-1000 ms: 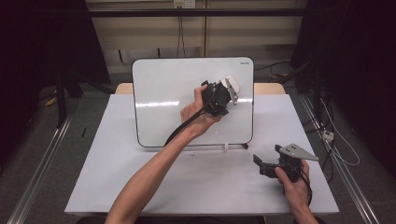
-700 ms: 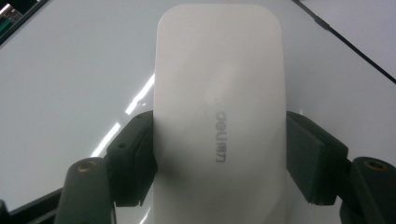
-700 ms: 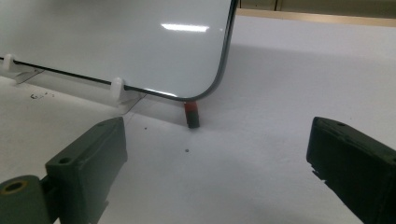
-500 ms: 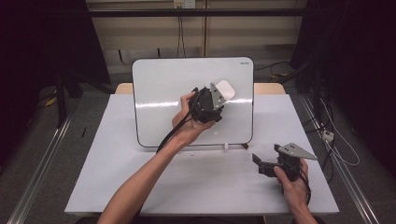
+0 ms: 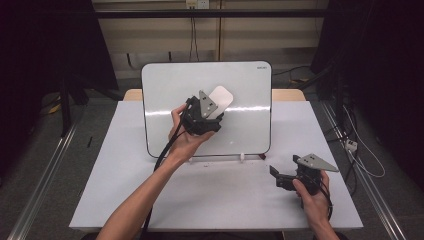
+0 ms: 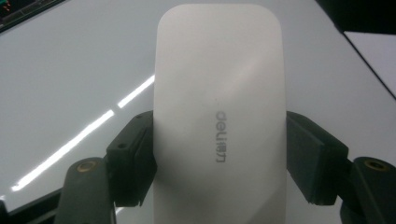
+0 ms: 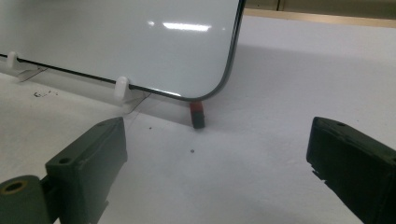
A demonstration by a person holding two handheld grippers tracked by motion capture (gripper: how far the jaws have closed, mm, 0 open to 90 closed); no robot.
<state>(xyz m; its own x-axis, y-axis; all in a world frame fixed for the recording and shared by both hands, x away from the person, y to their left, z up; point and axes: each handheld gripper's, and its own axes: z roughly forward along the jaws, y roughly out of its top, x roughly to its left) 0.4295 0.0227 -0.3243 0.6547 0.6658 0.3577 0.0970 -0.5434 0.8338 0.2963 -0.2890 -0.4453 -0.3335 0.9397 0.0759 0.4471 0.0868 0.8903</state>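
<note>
- Up against the upright white rectangular whiteboard with its thin black rim (image 5: 165, 100), pressed flat to the glossy face: a white rounded-rectangle plastic eraser with grey lettering (image 6: 219, 116).
- Clamped on that eraser from both long sides — black left gripper (image 6: 219, 158), pads tight against the plastic, eraser sticking out well past the tips.
- From above, seen near the board's middle, just above a bright streak of reflected light.
- Low on the white tabletop (image 5: 215, 200), near its right front corner — black right gripper (image 7: 215, 163), jaws spread wide, nothing between them.
- Just beyond those jaws: small red-and-black magnet block (image 7: 198, 114) under the board's lower corner, beside a white clip (image 7: 122, 87).
</note>
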